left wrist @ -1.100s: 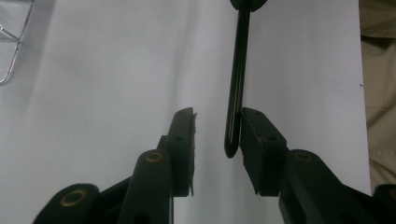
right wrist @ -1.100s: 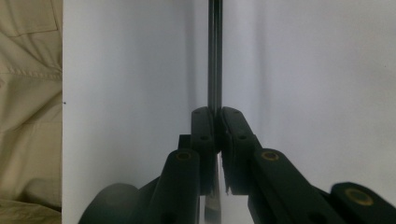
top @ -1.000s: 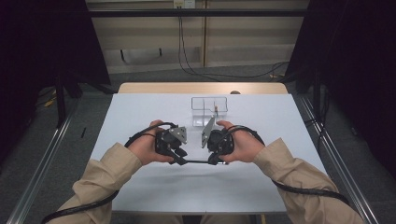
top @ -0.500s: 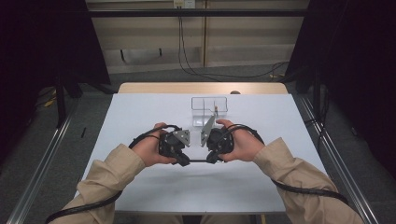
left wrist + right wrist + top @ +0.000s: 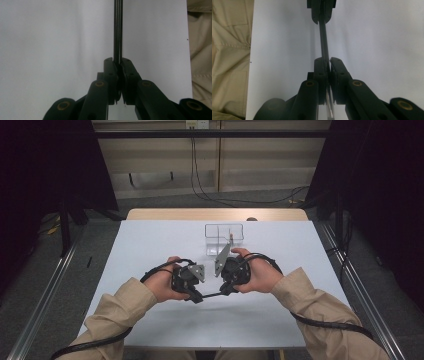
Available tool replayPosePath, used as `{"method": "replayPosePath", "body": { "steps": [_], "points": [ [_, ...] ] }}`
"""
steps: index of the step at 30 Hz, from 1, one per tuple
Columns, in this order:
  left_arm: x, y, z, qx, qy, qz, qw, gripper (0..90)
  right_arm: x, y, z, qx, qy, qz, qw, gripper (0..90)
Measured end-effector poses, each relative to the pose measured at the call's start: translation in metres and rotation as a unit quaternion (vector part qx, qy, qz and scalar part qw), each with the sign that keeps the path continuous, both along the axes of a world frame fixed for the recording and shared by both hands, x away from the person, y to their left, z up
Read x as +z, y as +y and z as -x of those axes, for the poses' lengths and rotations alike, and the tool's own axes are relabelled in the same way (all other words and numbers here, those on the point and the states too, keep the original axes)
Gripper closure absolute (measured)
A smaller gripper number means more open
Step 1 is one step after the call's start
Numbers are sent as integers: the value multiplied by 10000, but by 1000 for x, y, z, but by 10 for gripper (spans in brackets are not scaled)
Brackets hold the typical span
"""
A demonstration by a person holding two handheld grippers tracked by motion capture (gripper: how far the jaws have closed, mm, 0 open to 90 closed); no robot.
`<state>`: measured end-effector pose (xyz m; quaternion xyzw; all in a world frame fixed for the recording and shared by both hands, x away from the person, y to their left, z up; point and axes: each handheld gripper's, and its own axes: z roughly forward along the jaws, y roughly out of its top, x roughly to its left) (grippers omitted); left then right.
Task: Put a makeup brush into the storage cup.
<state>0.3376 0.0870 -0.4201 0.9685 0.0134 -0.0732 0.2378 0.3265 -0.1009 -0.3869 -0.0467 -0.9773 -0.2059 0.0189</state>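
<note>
Two grippers face each other low over the table, joined by a thin dark rod that runs level between them. In the high view the left gripper sits in the person's left hand and the right gripper in the right hand, both near the middle of the white top, close to the person.

In the left gripper view the left gripper has its jaws pressed together on the rod, which runs straight away from the tips; the jaws have just been closing onto it. In the right gripper view the right gripper is likewise clamped on the rod, and the left gripper's jaws grip its far end at the top of that view.

Behind the hands, near the table's far edge, stands a clear box. Tan sleeves cover both forearms.
</note>
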Motion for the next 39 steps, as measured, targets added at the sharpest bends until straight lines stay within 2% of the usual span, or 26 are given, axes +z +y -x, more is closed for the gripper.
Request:
{"method": "replayPosePath", "body": {
  "steps": [1,5,13,19,24,29,30,32,34,37,39],
  "points": [
    [0,0,0,-6,3,-16,10000,843,-1,-1,-1,20,-62,-28,10000,840],
    [1,0,1,-15,2,-40,10000,844,-1,-1,0,-11,-10,-61,10000,840],
    [0,-2,1,-14,-49,-4,10000,843,-1,0,1,40,-50,12,10000,843],
    [0,-2,1,-37,-31,10,10000,842,-2,2,2,193,-110,88,9997,846],
    [-1,-3,1,-50,-19,-2,10000,841,-1,2,2,173,-59,104,9998,847],
    [0,1,0,-45,39,43,10000,843,-2,-1,1,55,-46,-55,10000,837],
    [0,2,0,-44,61,88,9999,843,-2,-2,1,47,-23,-119,9999,798],
    [1,3,0,-51,56,81,9999,843,-2,-4,1,-137,-82,-239,9996,683],
    [2,5,-1,-15,58,91,9999,844,-2,-7,-1,-200,-82,-356,9991,652],
    [3,7,-1,35,27,137,9999,844,-2,-12,-2,-339,-104,-589,9976,550],
    [4,8,-2,41,4,138,9999,844,-1,-14,-3,-419,-142,-799,9958,448]
  ]
}}
